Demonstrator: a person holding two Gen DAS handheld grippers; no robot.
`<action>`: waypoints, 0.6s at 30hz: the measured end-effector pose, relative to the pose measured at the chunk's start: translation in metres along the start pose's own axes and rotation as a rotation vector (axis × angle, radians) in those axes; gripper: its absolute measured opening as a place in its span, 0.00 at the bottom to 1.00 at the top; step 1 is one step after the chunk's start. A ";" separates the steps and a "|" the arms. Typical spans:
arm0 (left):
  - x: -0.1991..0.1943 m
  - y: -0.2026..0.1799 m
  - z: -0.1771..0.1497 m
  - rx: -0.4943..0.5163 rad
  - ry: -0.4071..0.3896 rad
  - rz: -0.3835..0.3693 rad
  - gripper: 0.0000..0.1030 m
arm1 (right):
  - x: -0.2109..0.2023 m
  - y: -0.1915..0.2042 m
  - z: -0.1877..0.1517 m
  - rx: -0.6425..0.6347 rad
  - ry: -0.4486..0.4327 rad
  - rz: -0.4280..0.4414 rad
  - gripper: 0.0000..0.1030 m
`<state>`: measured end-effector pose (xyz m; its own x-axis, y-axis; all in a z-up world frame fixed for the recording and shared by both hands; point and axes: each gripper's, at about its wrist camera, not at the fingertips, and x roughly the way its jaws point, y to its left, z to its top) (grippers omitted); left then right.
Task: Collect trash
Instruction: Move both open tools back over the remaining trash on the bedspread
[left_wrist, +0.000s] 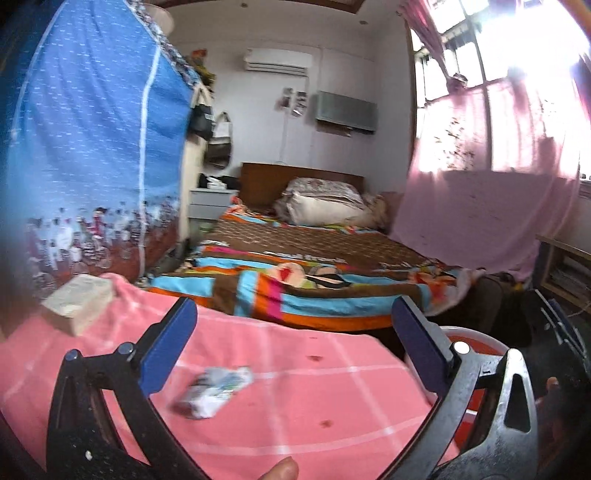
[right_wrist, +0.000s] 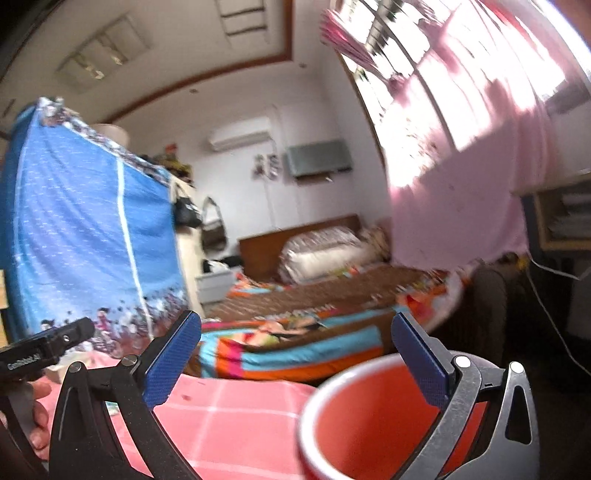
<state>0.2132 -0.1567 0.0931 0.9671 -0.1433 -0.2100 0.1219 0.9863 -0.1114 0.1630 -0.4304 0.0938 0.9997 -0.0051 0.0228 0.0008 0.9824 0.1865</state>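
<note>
A crumpled white and grey wrapper (left_wrist: 214, 389) lies on the pink checked cloth (left_wrist: 295, 398), blurred, just inside my left gripper's left finger. My left gripper (left_wrist: 291, 343) is open above the cloth, with nothing held. A red bin (right_wrist: 373, 417) with a pale rim stands at the cloth's right edge; its rim also shows in the left wrist view (left_wrist: 476, 338). My right gripper (right_wrist: 295, 354) is open and empty, its right finger (right_wrist: 421, 362) over the bin's mouth. The left gripper's body (right_wrist: 44, 350) shows at the left of the right wrist view.
A beige tissue pack (left_wrist: 79, 297) lies on the cloth's far left. A blue fabric wardrobe (left_wrist: 96, 155) stands left. A bed with a colourful cover (left_wrist: 303, 273) lies beyond. Pink curtains (left_wrist: 491, 192) hang right, above a dark chair (left_wrist: 550, 325).
</note>
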 end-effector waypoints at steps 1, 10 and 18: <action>-0.003 0.006 0.000 -0.003 -0.004 0.015 1.00 | 0.000 0.006 0.000 -0.009 -0.010 0.013 1.00; -0.025 0.055 -0.005 -0.006 -0.041 0.124 1.00 | 0.007 0.059 -0.007 -0.065 -0.042 0.136 1.00; -0.041 0.091 -0.017 -0.027 -0.072 0.179 1.00 | 0.002 0.088 -0.016 -0.106 -0.060 0.205 1.00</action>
<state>0.1804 -0.0624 0.0749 0.9864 0.0418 -0.1588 -0.0589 0.9928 -0.1042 0.1658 -0.3405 0.0945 0.9759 0.1889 0.1090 -0.1969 0.9781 0.0674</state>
